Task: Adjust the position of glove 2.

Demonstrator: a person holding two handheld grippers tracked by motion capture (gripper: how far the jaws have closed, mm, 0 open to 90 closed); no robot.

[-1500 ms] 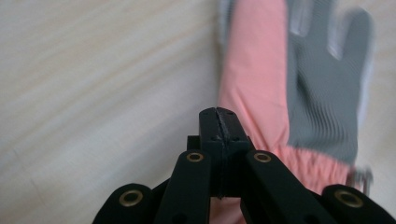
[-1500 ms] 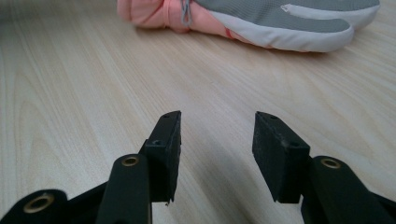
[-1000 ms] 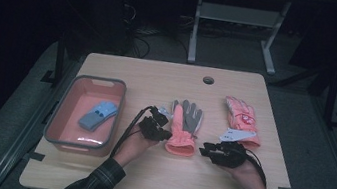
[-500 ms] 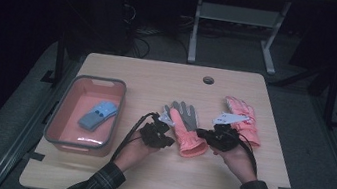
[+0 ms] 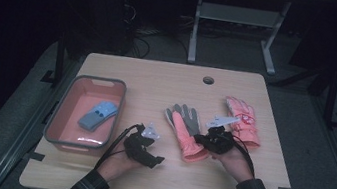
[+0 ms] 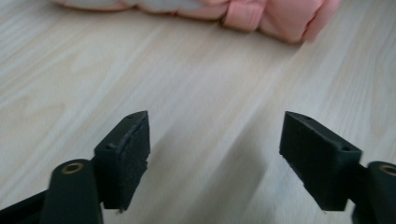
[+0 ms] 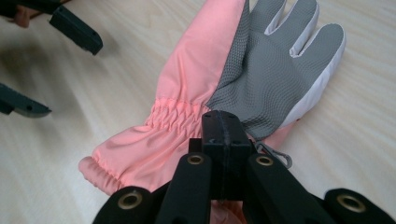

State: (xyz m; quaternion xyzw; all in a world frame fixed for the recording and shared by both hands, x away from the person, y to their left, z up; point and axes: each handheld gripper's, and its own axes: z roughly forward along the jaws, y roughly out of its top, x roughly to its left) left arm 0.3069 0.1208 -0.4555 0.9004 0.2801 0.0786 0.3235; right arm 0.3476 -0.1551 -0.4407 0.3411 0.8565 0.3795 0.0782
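A: Where's the glove (image 5: pixel 186 130)?

B: Palm up on the tabletop (image 5: pixel 158 80), near the middle, grey palm showing and pink cuff toward the person. The right tool (image 5: pixel 214 138) sits at the cuff's edge. In the right gripper view its jaws are pressed together at the wrist of the glove (image 7: pixel 219 93); the pads look clenched on a bit of fabric or the small loop there, though the pinch itself is hidden behind the jaws.

A: And the left tool (image 5: pixel 144 147)?

B: Released. Its jaws have just been opening, and in the left gripper view they stand wide apart over bare wood with nothing between them. The glove's pink edge (image 6: pixel 275 16) lies well ahead of it.

A: So which step is this?

B: It looks like a handover: the right tool has taken the glove, the left has let go. The next move is probably to lift or drag it toward the bin (image 5: pixel 57 113) at the left, where a blue glove (image 5: pixel 98 114) already lies.

A: What does that call for?

B: A firm pinch, since the hold is only at an edge and the glove may sag or slip. The left tool lies between glove and bin, so it should clear the path or take a second grip.

A: Anything else nearby?

B: A second pink glove (image 5: pixel 242 120) just right of the right tool, close enough to snag, and a cable hole (image 5: pixel 208 79) farther back.
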